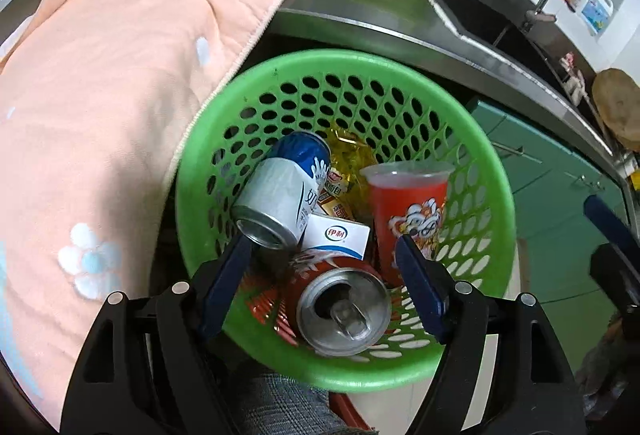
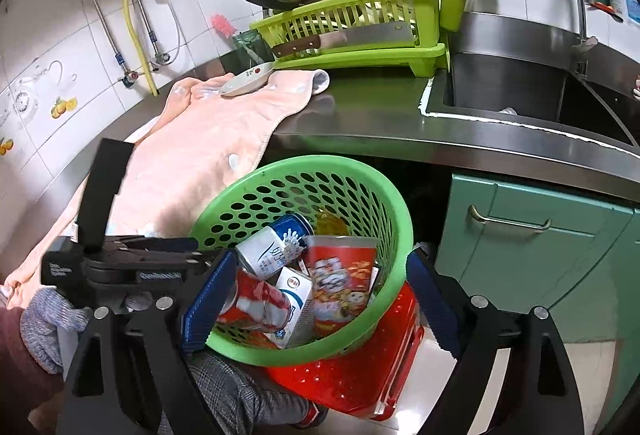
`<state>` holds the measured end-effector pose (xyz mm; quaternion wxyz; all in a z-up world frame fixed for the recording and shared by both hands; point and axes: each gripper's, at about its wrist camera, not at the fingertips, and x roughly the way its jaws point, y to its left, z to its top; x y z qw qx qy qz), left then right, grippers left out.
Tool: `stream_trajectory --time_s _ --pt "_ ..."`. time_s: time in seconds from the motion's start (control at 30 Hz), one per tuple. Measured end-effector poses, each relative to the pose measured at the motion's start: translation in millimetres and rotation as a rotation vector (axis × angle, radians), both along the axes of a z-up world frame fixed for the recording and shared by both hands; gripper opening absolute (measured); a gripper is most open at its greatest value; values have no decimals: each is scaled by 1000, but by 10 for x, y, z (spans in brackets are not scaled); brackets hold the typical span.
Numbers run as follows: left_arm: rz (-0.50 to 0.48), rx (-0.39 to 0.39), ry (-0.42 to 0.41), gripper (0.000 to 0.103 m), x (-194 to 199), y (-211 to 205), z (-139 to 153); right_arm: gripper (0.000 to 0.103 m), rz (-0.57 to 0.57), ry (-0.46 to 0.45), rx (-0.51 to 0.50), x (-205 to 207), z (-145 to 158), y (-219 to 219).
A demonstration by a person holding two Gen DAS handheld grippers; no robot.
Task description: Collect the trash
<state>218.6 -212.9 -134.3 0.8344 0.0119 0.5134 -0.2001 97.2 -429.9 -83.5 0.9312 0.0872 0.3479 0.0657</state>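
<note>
**Trash gathered in green basket as both tools hang open above it**

Ahead of my tools, the steel desk (image 2: 360, 123) carries one peach towel (image 1: 120, 75), which drapes off its edge to the left of my left tool (image 1: 324, 247). Directly below that tool sits the single green basket (image 1: 480, 171), resting on one red crate (image 2: 360, 375) on the floor, with my knee just under its near rim.

My left tool hangs open over the basket, gripping nothing. My right tool (image 2: 320, 283) is open too and empty; the basket lies between its fingers without touching them.

Inside, I count two cans: one blue-and-white can (image 1: 280, 191) tilted at the left finger, and one red can (image 1: 340, 299) nearest me, mouth up. One red printed cup (image 1: 404, 211) stands by the right finger, one small white carton (image 1: 336, 235) lies between the cans, and yellow wrappers (image 1: 348, 151) sit at the far side, too crumpled to count.

My judgement: the drop is done. To finish it well, I should keep the fingers wide and lift straight up, clear of the rim, so nothing tips the basket off its crate.
</note>
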Motion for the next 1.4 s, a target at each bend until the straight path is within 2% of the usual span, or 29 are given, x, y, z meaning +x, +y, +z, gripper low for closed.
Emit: stream_trajectory --time_s 0.4,0.53,0.67,1.0,1.23,1.4 --pt "72 -16 -157 87 -359 536 551 84 13 -18 -17 -211 131 351" --pt "106 1 -223 95 -491 723 716 89 13 -31 -25 -260 217 512" --pt "148 32 -298 96 -677 965 897 89 16 -36 -34 -285 314 676" --pt "209 89 -423 98 -1078 1422 1250 93 57 -66 -59 -342 543 1078" --pt "252 87 -449 98 -1277 1674 1317 94 63 -90 -72 -413 708 1272" --pt "291 65 -430 98 -1310 1817 1277 94 63 -97 -84 -450 744 1345"
